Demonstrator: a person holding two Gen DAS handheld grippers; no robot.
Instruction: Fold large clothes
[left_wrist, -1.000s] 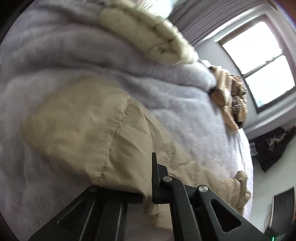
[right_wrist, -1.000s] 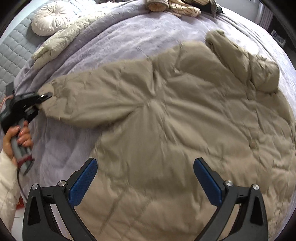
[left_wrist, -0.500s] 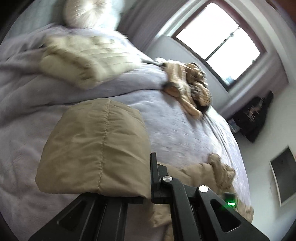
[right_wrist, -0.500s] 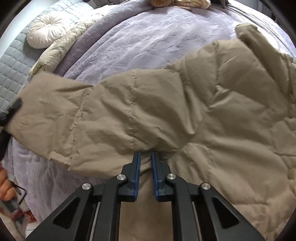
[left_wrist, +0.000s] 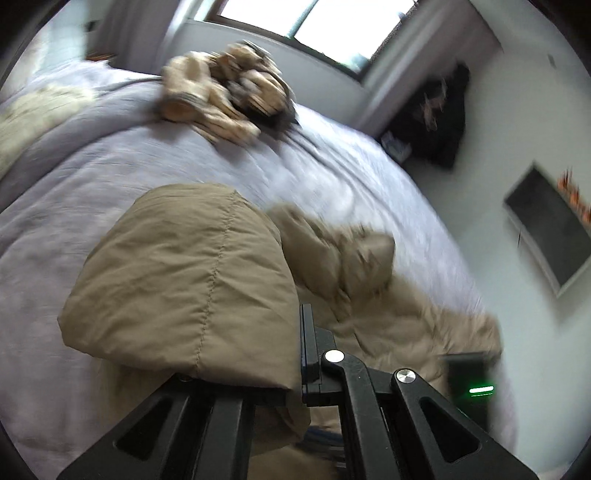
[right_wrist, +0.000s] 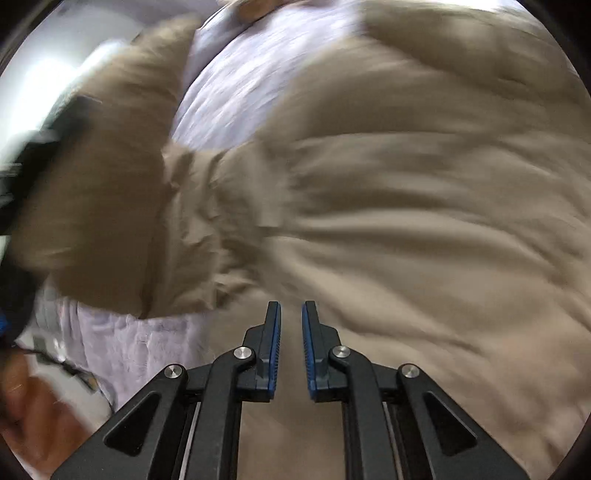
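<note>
A large tan puffer jacket (right_wrist: 406, 206) lies spread on a bed with a lavender cover (left_wrist: 110, 155). My left gripper (left_wrist: 295, 354) is shut on the cuff of the jacket's sleeve (left_wrist: 184, 280) and holds it lifted above the bed, over the jacket's body (left_wrist: 399, 325). In the right wrist view, my right gripper (right_wrist: 291, 332) hovers close over the jacket with its jaws a narrow gap apart and nothing between them. The lifted sleeve (right_wrist: 110, 192) shows at the left of that view, blurred. The left gripper's body (right_wrist: 26, 166) shows there too.
A heap of striped tan clothes (left_wrist: 225, 96) lies at the far side of the bed under a window (left_wrist: 317, 22). A cream quilted item (left_wrist: 33, 110) lies at the left. A dark garment (left_wrist: 436, 118) hangs on the wall, and a dark panel (left_wrist: 550, 229) is mounted at the right.
My left gripper has carried the sleeve up and across toward the jacket's body. My right gripper, shut half a second ago, now has its jaws slightly parted and sits lower over the jacket.
</note>
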